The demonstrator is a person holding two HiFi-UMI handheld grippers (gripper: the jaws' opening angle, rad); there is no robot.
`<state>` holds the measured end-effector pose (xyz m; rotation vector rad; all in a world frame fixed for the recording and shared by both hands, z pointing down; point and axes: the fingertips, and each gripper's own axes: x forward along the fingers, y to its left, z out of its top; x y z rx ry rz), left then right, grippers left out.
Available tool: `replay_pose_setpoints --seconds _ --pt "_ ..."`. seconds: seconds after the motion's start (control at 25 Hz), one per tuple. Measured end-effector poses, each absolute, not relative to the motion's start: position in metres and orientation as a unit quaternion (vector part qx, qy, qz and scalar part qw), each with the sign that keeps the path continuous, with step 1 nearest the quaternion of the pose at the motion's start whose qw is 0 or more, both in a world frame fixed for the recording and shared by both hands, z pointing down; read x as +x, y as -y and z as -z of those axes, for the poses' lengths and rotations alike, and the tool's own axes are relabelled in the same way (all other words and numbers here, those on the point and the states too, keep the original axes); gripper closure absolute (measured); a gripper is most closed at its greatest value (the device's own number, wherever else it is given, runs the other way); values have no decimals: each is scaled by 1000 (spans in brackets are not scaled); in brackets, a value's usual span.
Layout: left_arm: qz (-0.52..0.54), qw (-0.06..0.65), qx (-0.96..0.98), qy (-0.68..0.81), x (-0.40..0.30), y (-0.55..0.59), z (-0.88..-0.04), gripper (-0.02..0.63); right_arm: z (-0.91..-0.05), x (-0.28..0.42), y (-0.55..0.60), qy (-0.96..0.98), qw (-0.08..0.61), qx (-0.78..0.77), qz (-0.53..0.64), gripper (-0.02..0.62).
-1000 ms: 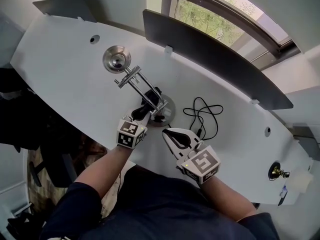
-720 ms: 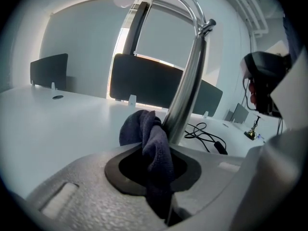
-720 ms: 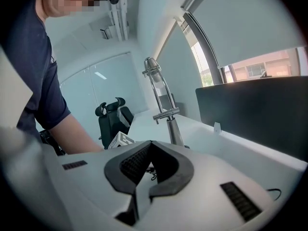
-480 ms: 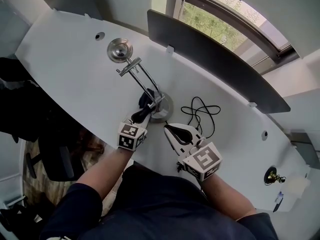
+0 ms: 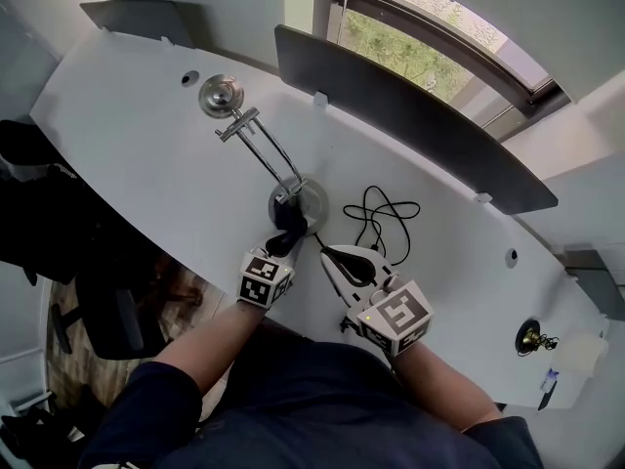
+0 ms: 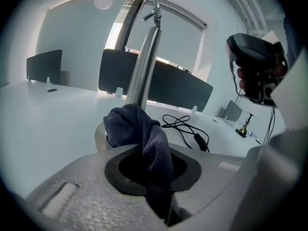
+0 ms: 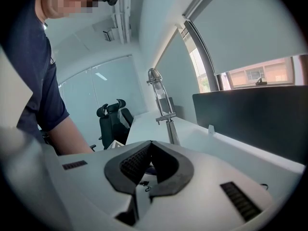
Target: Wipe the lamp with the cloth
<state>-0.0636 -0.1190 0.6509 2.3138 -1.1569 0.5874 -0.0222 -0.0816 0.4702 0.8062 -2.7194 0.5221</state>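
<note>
Left gripper (image 5: 285, 240) is pinching the dark cloth (image 5: 290, 219), holding it against the lamp (image 5: 311, 199) base just ahead of its jaws; right gripper (image 5: 327, 256), jaws pressed together on nothing, is hovering just beside.

Reads dark navy, plain, on the cloth (image 6: 144, 134). Shiny silver all along the lamp (image 5: 256, 149). Plain white across the bench (image 5: 127, 145); black on the cable (image 5: 389, 225). Pale grey with black-edged jaws on the left tool (image 5: 286, 231) and right tool (image 5: 330, 258), each patterned with black-and-white squares. Charcoal on the divider panel (image 5: 410, 115).
</note>
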Motion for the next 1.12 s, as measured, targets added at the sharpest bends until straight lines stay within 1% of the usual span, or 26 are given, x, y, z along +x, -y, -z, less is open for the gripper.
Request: replay_pose_setpoints --seconds 0.28,0.68,1.12 --pt "-211 263 851 402 -29 123 -652 542 -478 -2 71 928 131 293 -188 585" --pt "-201 291 843 405 -5 143 -652 543 -478 35 70 919 122 322 -194 585" --pt "-209 282 856 379 23 146 -648 543 -479 51 71 916 118 330 -197 584"
